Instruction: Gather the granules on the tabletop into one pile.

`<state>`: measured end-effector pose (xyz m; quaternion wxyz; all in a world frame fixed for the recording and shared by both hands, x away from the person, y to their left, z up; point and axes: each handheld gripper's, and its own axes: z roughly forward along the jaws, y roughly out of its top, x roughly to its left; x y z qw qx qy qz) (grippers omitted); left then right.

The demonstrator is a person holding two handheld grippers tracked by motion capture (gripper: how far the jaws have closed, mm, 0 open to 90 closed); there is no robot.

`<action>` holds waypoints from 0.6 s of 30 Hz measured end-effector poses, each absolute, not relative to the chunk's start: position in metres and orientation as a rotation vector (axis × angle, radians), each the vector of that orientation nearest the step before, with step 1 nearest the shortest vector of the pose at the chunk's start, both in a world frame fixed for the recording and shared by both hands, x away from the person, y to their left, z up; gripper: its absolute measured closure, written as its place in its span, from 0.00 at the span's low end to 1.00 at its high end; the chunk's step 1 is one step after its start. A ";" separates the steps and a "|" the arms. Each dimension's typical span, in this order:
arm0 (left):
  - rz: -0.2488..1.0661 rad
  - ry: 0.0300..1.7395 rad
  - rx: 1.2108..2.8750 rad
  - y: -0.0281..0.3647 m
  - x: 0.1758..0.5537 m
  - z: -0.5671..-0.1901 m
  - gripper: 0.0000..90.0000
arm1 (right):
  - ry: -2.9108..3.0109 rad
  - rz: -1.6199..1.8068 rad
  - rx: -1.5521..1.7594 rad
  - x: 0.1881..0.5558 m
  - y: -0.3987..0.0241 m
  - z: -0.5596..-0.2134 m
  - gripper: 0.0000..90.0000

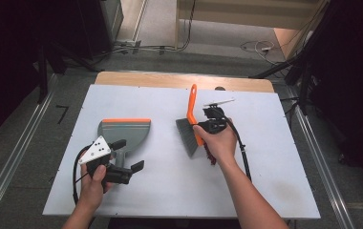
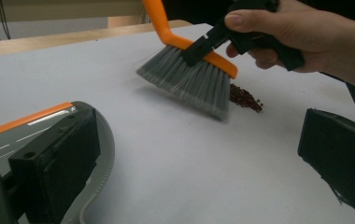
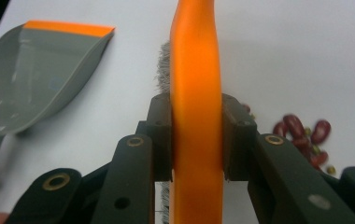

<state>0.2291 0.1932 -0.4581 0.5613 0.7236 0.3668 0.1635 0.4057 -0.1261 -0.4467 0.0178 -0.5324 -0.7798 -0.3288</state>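
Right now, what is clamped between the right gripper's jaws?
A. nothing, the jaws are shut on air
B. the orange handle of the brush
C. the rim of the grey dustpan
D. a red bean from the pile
B: in the right gripper view both pads of the right gripper press the sides of the brush on its orange handle, while the dustpan lies apart.

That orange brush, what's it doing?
A person is about to sweep. The right hand-held gripper is shut on the brush, whose bristles sit beside a little pile of red beans. The left hand-held gripper is at the grey dustpan, which lies apart on the table. No beans are in it yet.
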 end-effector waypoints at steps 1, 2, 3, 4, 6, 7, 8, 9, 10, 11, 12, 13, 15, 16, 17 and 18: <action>0.384 0.863 1.700 0.194 0.229 -0.458 0.00 | -2.438 -1.016 -1.672 0.408 -0.123 -0.449 0.76; 0.383 0.863 1.698 0.195 0.229 -0.458 0.00 | -2.435 -1.007 -1.702 0.410 -0.121 -0.451 0.76; 0.383 0.866 1.699 0.195 0.229 -0.458 0.00 | -2.426 -1.001 -1.725 0.412 -0.122 -0.453 0.76; 0.381 0.865 1.695 0.195 0.229 -0.459 0.00 | -2.422 -0.986 -1.744 0.414 -0.124 -0.454 0.75; 0.382 0.867 1.699 0.196 0.229 -0.459 0.00 | -2.406 -0.971 -1.757 0.416 -0.130 -0.457 0.75; 0.382 0.868 1.698 0.196 0.229 -0.459 0.00 | -2.399 -0.967 -1.770 0.416 -0.135 -0.458 0.75; 0.382 0.868 1.699 0.196 0.230 -0.459 0.00 | -2.396 -0.962 -1.785 0.415 -0.139 -0.459 0.75; 0.380 0.867 1.697 0.196 0.230 -0.459 0.00 | -2.390 -0.964 -1.794 0.415 -0.143 -0.459 0.75; 0.380 0.867 1.697 0.195 0.230 -0.459 0.00 | -2.380 -0.963 -1.810 0.414 -0.147 -0.459 0.75; 0.379 0.867 1.700 0.195 0.230 -0.459 0.00 | -2.382 -0.964 -1.807 0.414 -0.152 -0.460 0.75; 0.379 0.866 1.701 0.194 0.230 -0.459 0.00 | -2.369 -0.961 -1.827 0.412 -0.156 -0.460 0.75; 0.379 0.867 1.700 0.193 0.229 -0.459 0.00 | -2.364 -0.966 -1.833 0.412 -0.159 -0.460 0.75; 0.381 0.866 1.705 0.192 0.229 -0.458 0.00 | -2.362 -0.967 -1.844 0.410 -0.167 -0.461 0.75; 0.381 0.863 1.703 0.192 0.229 -0.458 0.00 | -2.355 -0.964 -1.855 0.410 -0.170 -0.461 0.75; 0.381 0.863 1.703 0.192 0.229 -0.458 0.00 | -2.354 -0.965 -1.860 0.409 -0.173 -0.461 0.75; 0.383 0.864 1.705 0.192 0.229 -0.458 0.00 | -2.350 -0.965 -1.867 0.408 -0.176 -0.460 0.75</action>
